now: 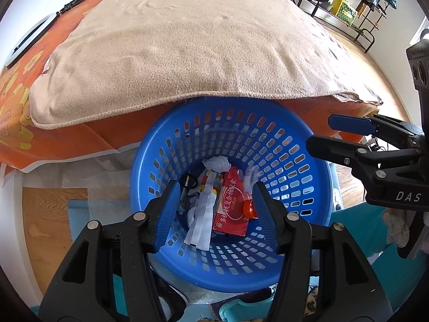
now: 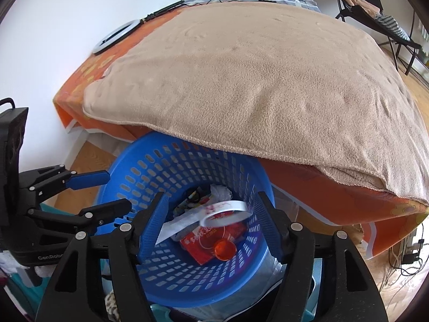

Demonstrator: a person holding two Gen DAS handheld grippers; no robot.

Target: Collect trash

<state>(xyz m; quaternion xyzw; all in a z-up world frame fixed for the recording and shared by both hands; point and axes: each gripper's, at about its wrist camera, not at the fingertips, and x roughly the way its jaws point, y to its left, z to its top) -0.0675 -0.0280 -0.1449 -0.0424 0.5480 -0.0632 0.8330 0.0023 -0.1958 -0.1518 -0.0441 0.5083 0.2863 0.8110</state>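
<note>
A blue slotted basket (image 1: 300, 166) stands on the floor against the bed, also in the right wrist view (image 2: 128, 182). Inside lie a red packet (image 1: 232, 204), white crumpled paper (image 1: 215, 162), a white strip (image 1: 202, 222), an orange cap (image 1: 249, 208) and a black ring (image 1: 189, 181). The red packet (image 2: 198, 247) and orange cap (image 2: 224, 249) show in the right view too. My left gripper (image 1: 215, 209) is open and empty above the basket. My right gripper (image 2: 209, 220) is open above it; a white strip (image 2: 214, 212) lies between its fingers, apparently falling.
A bed with a beige blanket (image 1: 187, 40) over an orange sheet (image 1: 67, 145) overhangs the basket's far rim. A ring light (image 2: 118, 36) lies at the bed's far left. Wooden floor (image 1: 45, 214) to the left, a clothes rack (image 1: 356, 2) far right.
</note>
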